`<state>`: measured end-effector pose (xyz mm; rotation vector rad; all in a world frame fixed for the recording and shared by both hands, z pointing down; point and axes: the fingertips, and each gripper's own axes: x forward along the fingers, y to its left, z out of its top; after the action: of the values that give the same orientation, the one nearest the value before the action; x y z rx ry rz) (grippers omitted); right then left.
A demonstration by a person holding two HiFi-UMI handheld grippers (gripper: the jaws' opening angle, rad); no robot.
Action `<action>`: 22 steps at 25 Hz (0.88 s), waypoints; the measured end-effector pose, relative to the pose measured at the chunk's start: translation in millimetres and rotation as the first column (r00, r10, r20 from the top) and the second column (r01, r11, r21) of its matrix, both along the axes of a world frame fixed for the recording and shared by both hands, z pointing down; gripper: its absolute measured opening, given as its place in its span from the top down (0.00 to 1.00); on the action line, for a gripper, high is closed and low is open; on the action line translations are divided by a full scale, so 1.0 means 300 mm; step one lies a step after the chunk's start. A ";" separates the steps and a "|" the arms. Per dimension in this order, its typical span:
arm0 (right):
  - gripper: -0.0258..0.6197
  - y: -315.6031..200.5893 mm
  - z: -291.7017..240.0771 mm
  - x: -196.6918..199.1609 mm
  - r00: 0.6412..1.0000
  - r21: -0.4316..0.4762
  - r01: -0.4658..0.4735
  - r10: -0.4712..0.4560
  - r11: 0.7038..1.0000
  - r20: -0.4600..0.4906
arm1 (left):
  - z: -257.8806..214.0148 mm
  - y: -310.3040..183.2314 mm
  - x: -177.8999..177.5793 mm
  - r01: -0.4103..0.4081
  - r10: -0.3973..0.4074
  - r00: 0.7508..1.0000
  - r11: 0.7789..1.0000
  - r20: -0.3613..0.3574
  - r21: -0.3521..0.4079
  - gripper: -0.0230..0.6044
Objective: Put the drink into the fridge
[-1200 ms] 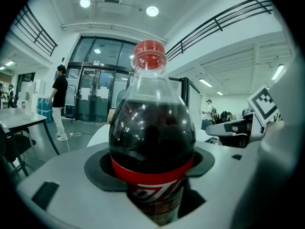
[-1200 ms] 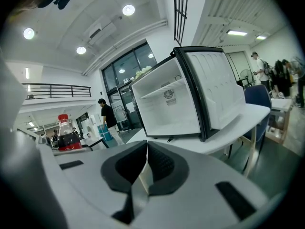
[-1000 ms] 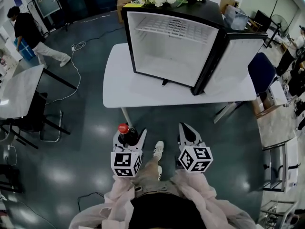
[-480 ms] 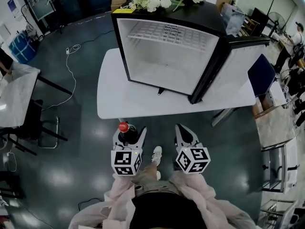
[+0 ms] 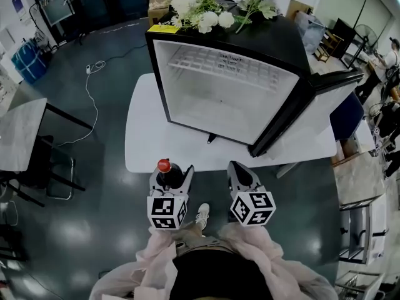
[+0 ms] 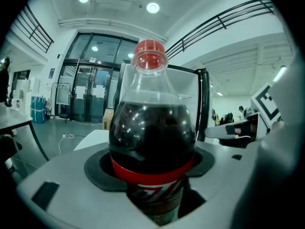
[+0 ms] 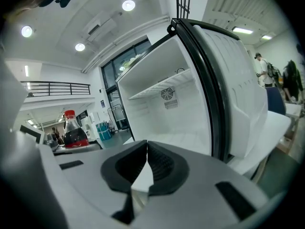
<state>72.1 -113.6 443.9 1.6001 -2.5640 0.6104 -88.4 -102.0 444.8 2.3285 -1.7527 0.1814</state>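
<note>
The drink bottle (image 6: 151,137) is clamped upright between the wide-set jaws of the left gripper (image 5: 170,172), in front of the open fridge (image 5: 215,102) and outside it. The right gripper (image 5: 241,171) is closed on nothing. The carry step is judged to be in hand. Next, the bottle is to be advanced through the doorway and set upright on the fridge floor.

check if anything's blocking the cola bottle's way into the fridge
Nothing visible does. The cola bottle sits in the left gripper, facing the fridge, whose door is swung wide to the right. No object stands on the table between them, and the cavity under the wire shelf is empty.
</note>
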 end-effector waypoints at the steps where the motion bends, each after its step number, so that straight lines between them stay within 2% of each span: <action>1: 0.94 -0.020 -0.003 0.000 1.000 -0.001 0.000 0.000 1.000 -0.002 | -0.002 -0.021 -0.002 0.000 0.000 1.000 1.000 -0.002 -0.001 0.46; 12: 0.94 -0.192 -0.019 -0.004 1.000 -0.004 -0.011 0.011 1.000 -0.020 | -0.012 -0.209 -0.001 -0.019 0.019 1.000 1.000 -0.018 0.002 0.46; 22: 0.94 -0.262 -0.022 0.013 0.999 -0.005 -0.044 0.044 0.999 -0.025 | -0.011 -0.295 0.014 -0.052 0.052 0.998 0.999 -0.026 0.002 0.46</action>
<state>75.8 -192.2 437.2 1.6555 -2.5139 0.5964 -84.1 -190.6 441.4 2.3676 -1.6823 0.1581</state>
